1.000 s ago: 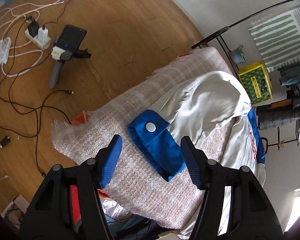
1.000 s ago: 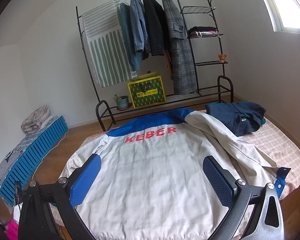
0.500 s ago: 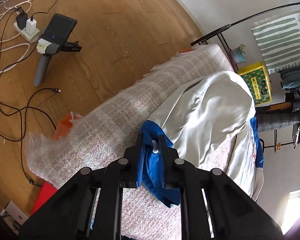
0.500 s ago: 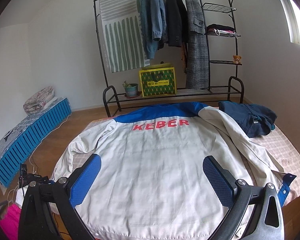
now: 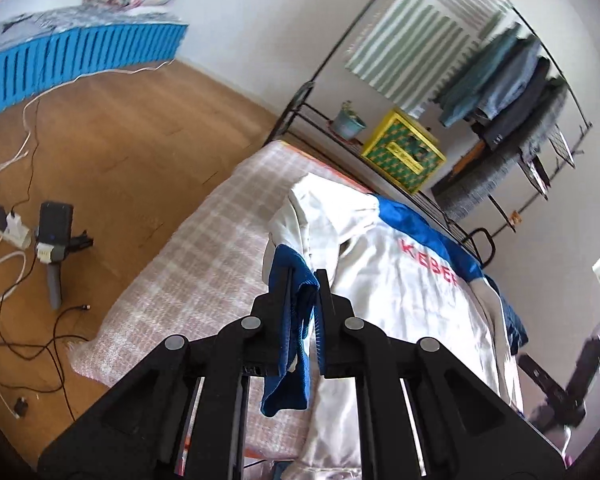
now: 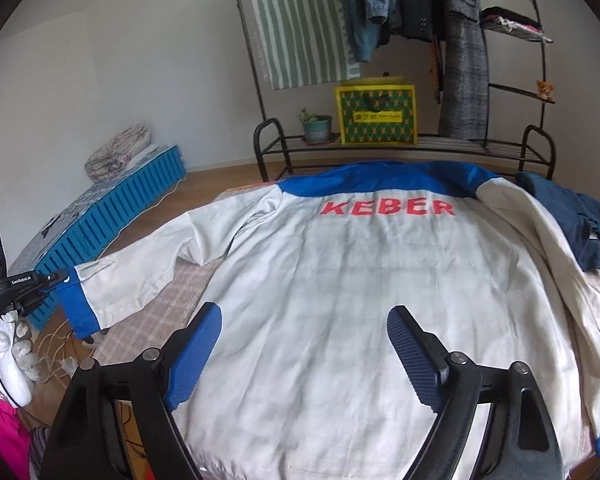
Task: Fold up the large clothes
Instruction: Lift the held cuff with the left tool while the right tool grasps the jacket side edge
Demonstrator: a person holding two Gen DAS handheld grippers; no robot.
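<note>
My left gripper (image 5: 303, 276) is clamped tight on the blue cuff (image 5: 290, 320) of the white jacket (image 6: 360, 280), lifting that sleeve clear of the checked bedcover (image 5: 204, 248); the cuff's loose end hangs below the jaws. My right gripper (image 6: 304, 344) hovers over the jacket's lower back, jaws spread wide and holding nothing. The jacket lies back-up across the bed, red "KEBER" lettering (image 6: 386, 208) facing the clothes rack (image 6: 500, 40).
</note>
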